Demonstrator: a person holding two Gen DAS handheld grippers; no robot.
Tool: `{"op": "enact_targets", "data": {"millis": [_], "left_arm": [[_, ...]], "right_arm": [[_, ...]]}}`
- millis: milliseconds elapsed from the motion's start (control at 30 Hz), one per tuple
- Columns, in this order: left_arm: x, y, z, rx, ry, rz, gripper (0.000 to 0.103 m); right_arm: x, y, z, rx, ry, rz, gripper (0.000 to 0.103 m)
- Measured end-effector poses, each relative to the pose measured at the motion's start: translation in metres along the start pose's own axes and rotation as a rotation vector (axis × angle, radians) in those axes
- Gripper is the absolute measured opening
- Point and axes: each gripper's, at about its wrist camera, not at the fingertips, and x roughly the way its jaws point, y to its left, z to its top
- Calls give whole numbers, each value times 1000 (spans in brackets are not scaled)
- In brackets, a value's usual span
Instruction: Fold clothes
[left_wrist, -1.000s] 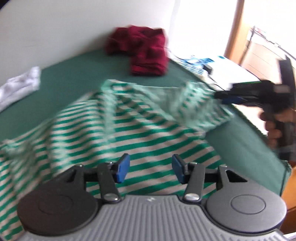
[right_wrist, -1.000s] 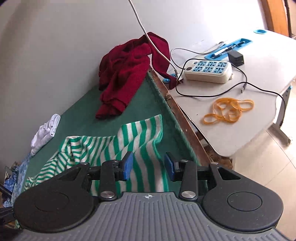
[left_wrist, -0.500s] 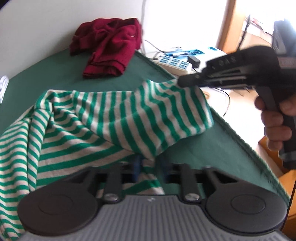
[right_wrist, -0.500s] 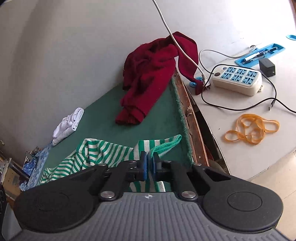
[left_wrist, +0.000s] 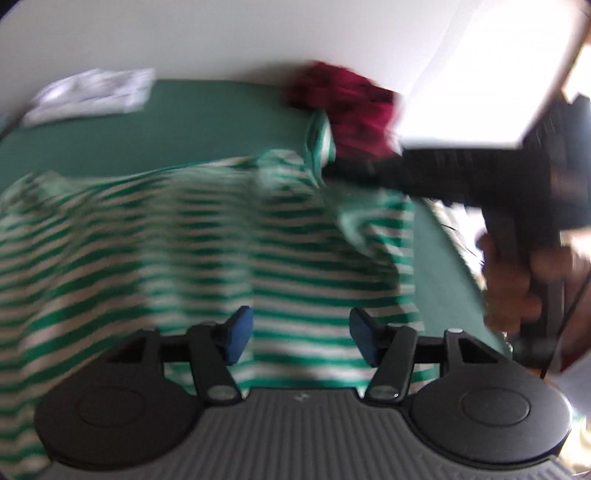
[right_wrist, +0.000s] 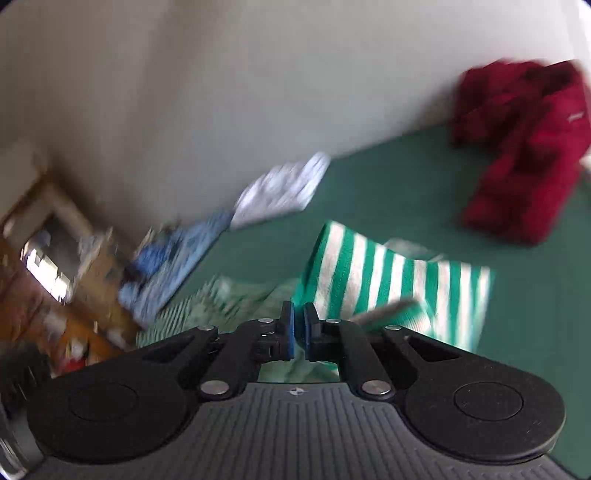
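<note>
A green-and-white striped shirt (left_wrist: 221, 240) lies rumpled on the green table cover (left_wrist: 184, 136). My left gripper (left_wrist: 301, 336) hovers over its near part; its jaws are opening and the blue pads stand apart, pressing on nothing. My right gripper (right_wrist: 298, 332) is shut on an edge of the striped shirt (right_wrist: 388, 288), and a flap of it stands up beyond the pads. In the blurred left wrist view the right gripper (left_wrist: 328, 171) holds that edge raised near the far side, with a hand (left_wrist: 517, 280) around its grip.
A dark red garment (right_wrist: 524, 147) is heaped at the far right against the wall. White cloth (right_wrist: 284, 192) and blue patterned cloth (right_wrist: 173, 258) lie at the table's far left. Wooden furniture stands beyond the left edge.
The left gripper, shut on the striped shirt half a second ago, has let go and its jaws have parted. The right gripper closed on the shirt's edge, rose and swung left with it.
</note>
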Motion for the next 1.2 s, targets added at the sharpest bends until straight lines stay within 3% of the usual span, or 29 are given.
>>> {"op": "enact_targets", "data": {"millis": [67,167,233,267,400,500,600,733,800,867,933,967,1200], "left_arm": [[-17,29,-5,-61,-16,41,65],[-32,60,-6,-139,-36,30,67],[-34,66,-2,-138,-56,9,67],[-30,67,3,-133,-55,-27,67],[-3,55,28,-76,-34,-152,69],[40,45,55,-5,4,-155,72],[77,43,80,62,63,-167,71],[110,24,93,282,139,-180,64],[123,27,94,289,186,-202,63],[123,25,97,316,167,-209,50],[122,24,98,313,166,-228,19],[121,25,98,304,164,-246,13],[128,21,98,258,138,-243,3]], "right_arm": [[21,19,-18,-56,65,10,7],[44,45,-43,-155,167,7,22],[28,54,-49,-191,157,44,21],[12,53,-49,-200,104,32,21],[-44,29,-49,-129,-92,-226,41],[-49,30,-54,-250,-89,-360,43],[-32,41,-63,-428,-62,-389,51],[-7,49,-70,-585,-24,-437,46],[1,47,-70,-599,8,-449,28],[3,44,-71,-588,32,-486,7],[-4,45,-75,-548,22,-471,6],[-9,45,-77,-531,20,-464,6],[-12,48,-94,-483,34,-468,6]]}}
